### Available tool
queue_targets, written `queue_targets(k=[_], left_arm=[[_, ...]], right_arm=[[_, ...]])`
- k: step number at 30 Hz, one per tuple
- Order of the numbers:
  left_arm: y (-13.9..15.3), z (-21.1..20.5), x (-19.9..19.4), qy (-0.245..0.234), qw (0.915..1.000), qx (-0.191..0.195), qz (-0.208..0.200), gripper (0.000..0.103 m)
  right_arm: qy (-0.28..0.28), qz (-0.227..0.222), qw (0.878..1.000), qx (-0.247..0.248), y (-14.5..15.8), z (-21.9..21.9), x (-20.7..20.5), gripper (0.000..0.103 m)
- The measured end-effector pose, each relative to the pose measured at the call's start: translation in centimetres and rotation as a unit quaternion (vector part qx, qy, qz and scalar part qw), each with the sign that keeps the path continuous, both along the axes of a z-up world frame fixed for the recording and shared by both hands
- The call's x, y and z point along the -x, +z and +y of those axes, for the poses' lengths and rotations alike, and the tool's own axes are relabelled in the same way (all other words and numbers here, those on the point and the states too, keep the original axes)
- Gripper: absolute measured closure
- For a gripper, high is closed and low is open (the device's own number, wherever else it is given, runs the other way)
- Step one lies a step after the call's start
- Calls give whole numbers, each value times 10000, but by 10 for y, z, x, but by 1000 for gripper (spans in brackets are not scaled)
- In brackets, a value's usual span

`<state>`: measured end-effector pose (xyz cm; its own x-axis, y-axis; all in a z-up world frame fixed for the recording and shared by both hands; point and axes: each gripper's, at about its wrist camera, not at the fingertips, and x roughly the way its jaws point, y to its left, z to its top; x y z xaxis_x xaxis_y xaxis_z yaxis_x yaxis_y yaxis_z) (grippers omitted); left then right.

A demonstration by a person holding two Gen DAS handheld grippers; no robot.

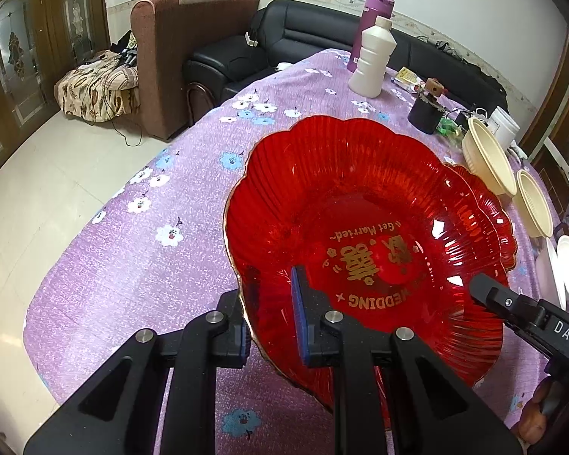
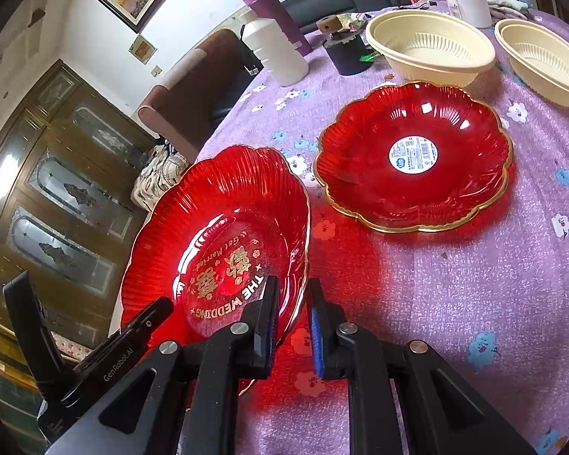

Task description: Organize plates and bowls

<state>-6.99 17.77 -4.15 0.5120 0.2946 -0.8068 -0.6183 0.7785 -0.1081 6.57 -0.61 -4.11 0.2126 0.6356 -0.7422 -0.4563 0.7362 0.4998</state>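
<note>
held plate: a red scalloped plate [image 1: 360,235] with gold lettering, tilted, carried above the near left part of the table
left gripper [image 1: 273,314]: angled downward, clenched on the plate's near left rim, one pad inside, one outside
right gripper [image 2: 292,326]: angled downward, clamped on the same plate's right rim
red plates: two; the second plate [image 2: 413,159], with a round sticker, lies flat further right, apart from the held one
cream bowls: two [image 2: 428,49] [image 2: 542,60], side by side at the far right, just beyond the second plate
bottles: a white bottle [image 2: 273,53] and a purple flask [image 2: 273,15], far side
table [image 2: 474,284]: purple flowered cloth, bare stretch near and right; its left edge drops to the floor just beside the held plate
</note>
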Motion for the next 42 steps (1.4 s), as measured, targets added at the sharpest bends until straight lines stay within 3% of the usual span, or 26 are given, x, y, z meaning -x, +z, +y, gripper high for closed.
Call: queue_targets(k=[11,18,20,21,22,26,30,32,36,39,42], left_arm=[[-8,1,-2,-12,10000,26,72,87],[-17,5,-3,77,9994,235,234,83],[-18,4,-3,80,9992,240,316,65],[-18,4,-2,64,9991,282,322,59],[-16,4,0,56,9991,311,275,49],[-2,5,10,84,9993,351,129,46],[30,13,11,143,9985,469,-256,42],[49,10,0,90,9983,358,-459,30],[75,-18,-49,-679,9956,236,-608,25],[73,-38,-103,-1288,9903,379,-364,25],[52,-51,-153,-1628,9847,595,147,25]], right_arm=[[-7,62,10000,63,-6,0,3,89],[72,105,9997,197,-11,4,5,82],[209,122,9994,251,-11,8,8,71],[249,145,9993,254,-11,9,9,57],[268,140,9992,244,-10,8,10,51],[167,-33,9997,150,4,-9,10,50],[-229,-89,9997,-80,18,-45,-4,43],[-595,-109,9980,-184,24,-68,-17,41],[-1012,86,9939,-442,28,-96,-46,41],[-1137,178,9919,-537,27,-104,-62,41],[-1246,360,9894,-651,22,-109,-75,41]])
